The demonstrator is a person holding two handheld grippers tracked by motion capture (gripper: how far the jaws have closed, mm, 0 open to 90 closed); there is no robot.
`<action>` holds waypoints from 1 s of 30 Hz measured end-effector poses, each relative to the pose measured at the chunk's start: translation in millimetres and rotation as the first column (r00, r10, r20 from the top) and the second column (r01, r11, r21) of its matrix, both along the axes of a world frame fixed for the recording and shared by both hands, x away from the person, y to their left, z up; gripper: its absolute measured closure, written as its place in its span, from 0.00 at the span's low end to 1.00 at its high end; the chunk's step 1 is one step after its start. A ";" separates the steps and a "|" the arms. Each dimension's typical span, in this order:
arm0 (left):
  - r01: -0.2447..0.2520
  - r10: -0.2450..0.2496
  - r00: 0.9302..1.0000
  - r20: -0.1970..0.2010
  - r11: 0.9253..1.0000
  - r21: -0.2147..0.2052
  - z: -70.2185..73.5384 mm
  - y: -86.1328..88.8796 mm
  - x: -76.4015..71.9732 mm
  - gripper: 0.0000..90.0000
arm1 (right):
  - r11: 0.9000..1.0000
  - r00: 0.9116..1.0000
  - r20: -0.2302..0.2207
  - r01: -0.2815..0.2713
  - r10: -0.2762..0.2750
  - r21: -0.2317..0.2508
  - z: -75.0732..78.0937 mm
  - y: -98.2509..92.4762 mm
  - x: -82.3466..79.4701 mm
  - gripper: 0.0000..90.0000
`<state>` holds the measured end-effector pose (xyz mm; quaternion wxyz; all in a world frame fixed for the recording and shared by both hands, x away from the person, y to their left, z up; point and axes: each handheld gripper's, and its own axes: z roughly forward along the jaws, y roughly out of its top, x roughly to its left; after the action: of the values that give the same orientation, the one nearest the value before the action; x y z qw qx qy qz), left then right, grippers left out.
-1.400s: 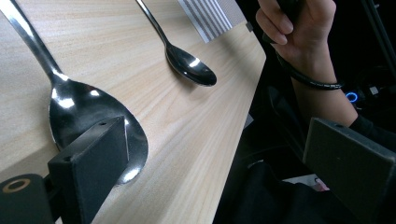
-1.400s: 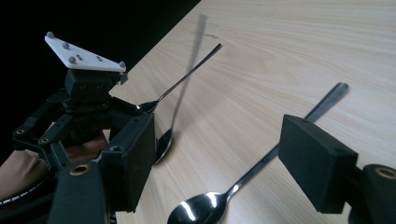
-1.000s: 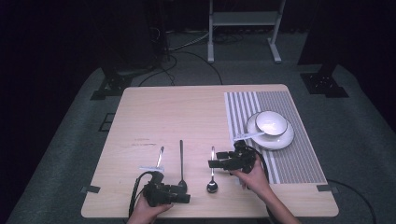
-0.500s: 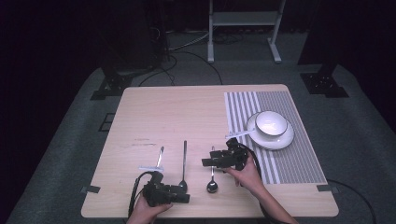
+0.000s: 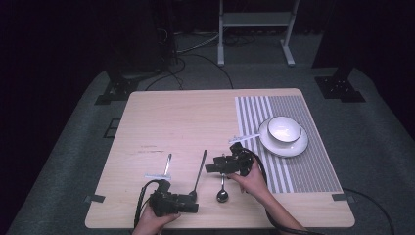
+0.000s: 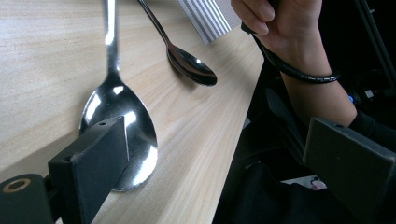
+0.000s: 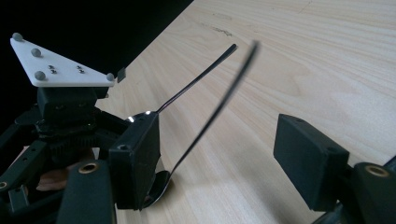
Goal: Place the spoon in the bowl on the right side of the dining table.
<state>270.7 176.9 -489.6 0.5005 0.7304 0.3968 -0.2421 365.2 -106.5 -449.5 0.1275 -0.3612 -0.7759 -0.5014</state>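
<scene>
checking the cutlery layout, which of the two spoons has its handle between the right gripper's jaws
The right-hand spoon, whose handle runs up between the open jaws of the right gripper without being clamped. The other spoon lies farther left, its bowl by the left gripper.

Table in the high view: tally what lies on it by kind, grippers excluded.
Shiny metal spoons: 2
Slim metal utensil, kind unclear: 1
White round bowl: 1
White round plate: 1
Grey striped placemat: 1
Total: 6

Two spoons (image 5: 198, 171) (image 5: 222, 188) side by side near tabletop (image 5: 186, 122) front edge; fork (image 5: 168, 164) left of them; bowl (image 5: 284, 129) on plate (image 5: 298, 146) on mat (image 5: 313, 166), right side.
</scene>
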 end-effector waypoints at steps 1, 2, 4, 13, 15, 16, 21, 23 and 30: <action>0.000 0.000 1.000 0.001 1.000 0.000 0.1 0.0 0.0 0.06 | 1.000 1.000 -0.001 0.002 -0.002 -0.004 0.1 1.2 0.8 0.35; 0.003 -0.003 1.000 0.002 1.000 0.000 0.2 0.4 0.2 0.06 | 1.000 1.000 -0.001 0.004 -0.004 -0.004 0.1 1.8 1.5 0.36; 0.002 -0.002 1.000 0.000 1.000 0.000 0.3 0.5 0.2 0.06 | 1.000 1.000 -0.002 0.005 -0.005 -0.002 0.0 2.2 2.3 0.36; 0.003 -0.003 1.000 0.000 1.000 0.001 0.0 0.8 0.3 0.06 | 1.000 1.000 -0.024 0.020 -0.020 -0.014 -2.3 8.0 8.4 0.55; 0.002 -0.002 1.000 -0.003 1.000 -0.003 0.1 1.0 0.4 0.06 | 1.000 0.999 -0.026 0.019 -0.019 -0.016 -3.1 9.9 9.0 0.59; 0.002 -0.002 1.000 -0.003 1.000 -0.003 0.1 1.0 0.4 0.06 | 1.000 0.999 -0.026 0.019 -0.019 -0.016 -3.1 9.9 9.0 0.59; 0.002 -0.002 1.000 -0.002 1.000 -0.001 0.2 1.5 0.5 0.06 | 1.000 0.999 -0.042 0.019 -0.020 -0.025 -3.6 11.1 10.0 0.80; 0.002 -0.002 1.000 -0.001 1.000 0.000 0.1 1.6 0.5 0.06 | 1.000 0.999 -0.053 0.014 -0.015 -0.018 -3.5 9.6 10.0 0.86; 0.000 0.000 1.000 0.002 1.000 0.003 0.4 1.2 0.4 0.06 | 0.999 0.995 -0.104 0.000 0.005 0.045 -3.5 5.6 11.6 0.93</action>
<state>271.1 178.2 -489.2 0.4996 0.7314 0.3968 -0.2408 376.8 -100.8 -453.0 0.1764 -0.3828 -0.7572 -0.4990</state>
